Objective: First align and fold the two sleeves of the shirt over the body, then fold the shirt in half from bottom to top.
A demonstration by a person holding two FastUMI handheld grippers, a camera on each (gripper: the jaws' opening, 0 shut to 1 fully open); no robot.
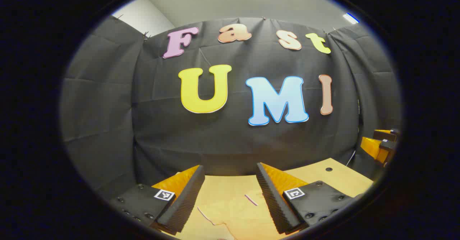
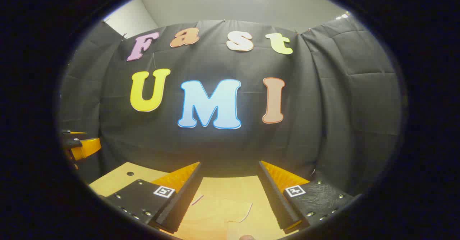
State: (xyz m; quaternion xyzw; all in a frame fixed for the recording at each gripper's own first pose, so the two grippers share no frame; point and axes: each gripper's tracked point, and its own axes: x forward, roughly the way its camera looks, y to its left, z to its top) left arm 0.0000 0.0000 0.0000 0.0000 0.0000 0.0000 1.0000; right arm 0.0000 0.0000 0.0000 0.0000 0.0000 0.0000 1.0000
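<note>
A pale garment with thin pink edging, the shirt [image 1: 230,216], lies flat on the wooden table [image 1: 341,179] low in the left gripper view, below and between the fingers. My left gripper [image 1: 230,166] is held above it, open, with nothing between its fingers. In the right gripper view the same shirt [image 2: 222,211] shows a curved pink-trimmed edge under my right gripper [image 2: 230,164], which also stands open and holds nothing. Most of the shirt is hidden below both views, so its sleeves cannot be made out.
The black cloth wall rises close behind the table's far edge. The right gripper [image 1: 381,144] shows at the far right of the left gripper view, and the left gripper [image 2: 81,146] at the far left of the right gripper view. The table [image 2: 115,179] has a small hole [image 2: 130,173].
</note>
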